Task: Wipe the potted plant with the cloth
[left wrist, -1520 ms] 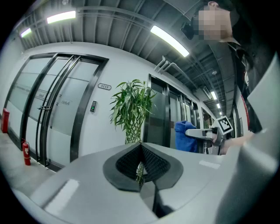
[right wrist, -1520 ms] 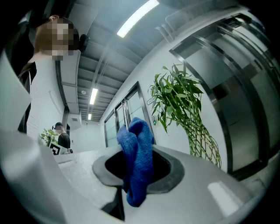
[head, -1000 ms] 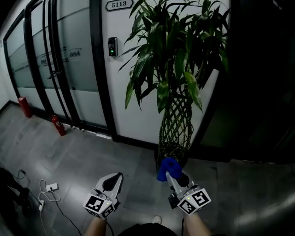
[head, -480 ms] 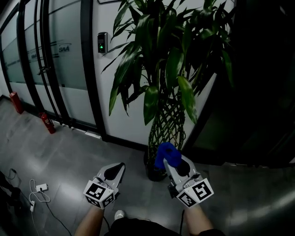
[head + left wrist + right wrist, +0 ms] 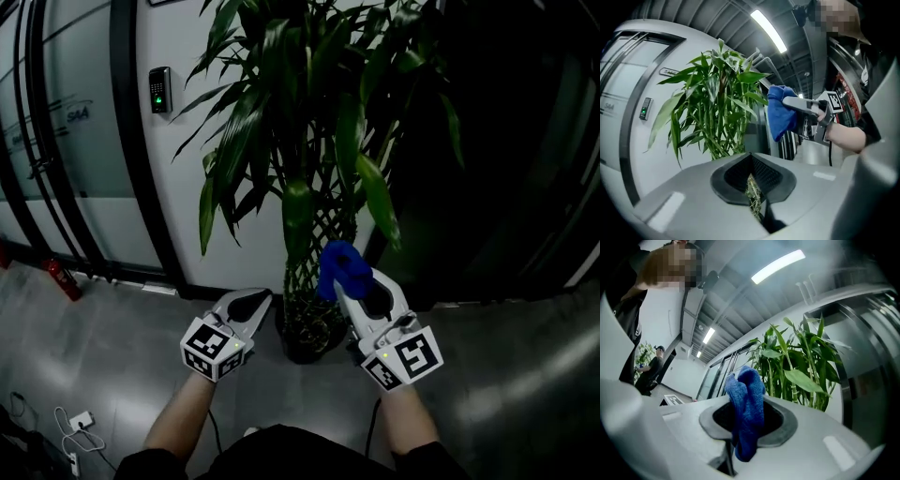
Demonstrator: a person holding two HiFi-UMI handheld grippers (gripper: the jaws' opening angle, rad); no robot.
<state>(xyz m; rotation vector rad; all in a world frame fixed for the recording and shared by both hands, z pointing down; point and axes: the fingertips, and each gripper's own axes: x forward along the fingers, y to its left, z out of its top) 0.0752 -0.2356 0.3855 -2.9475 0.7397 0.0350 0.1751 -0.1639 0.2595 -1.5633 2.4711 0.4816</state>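
Keypad (image 5: 160,90): on the wall, far left, green light showing. Left gripper (image 5: 255,298): jaws drawn together with nothing between them, held low beside the pot (image 5: 305,345), probably kept free to steady a leaf. Potted plant (image 5: 302,178): braided stems and long drooping leaves, standing on the floor against the wall. Cloth (image 5: 339,267): blue, bunched, just short of the lower leaves. Right gripper (image 5: 354,284): jaws clamped on the cloth, raised toward the foliage, apparently ready for a first wipe.

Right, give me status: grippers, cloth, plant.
Left gripper shut, empty. Right gripper shut on cloth, held up beside plant leaves. No contact seen. Nothing in the way.
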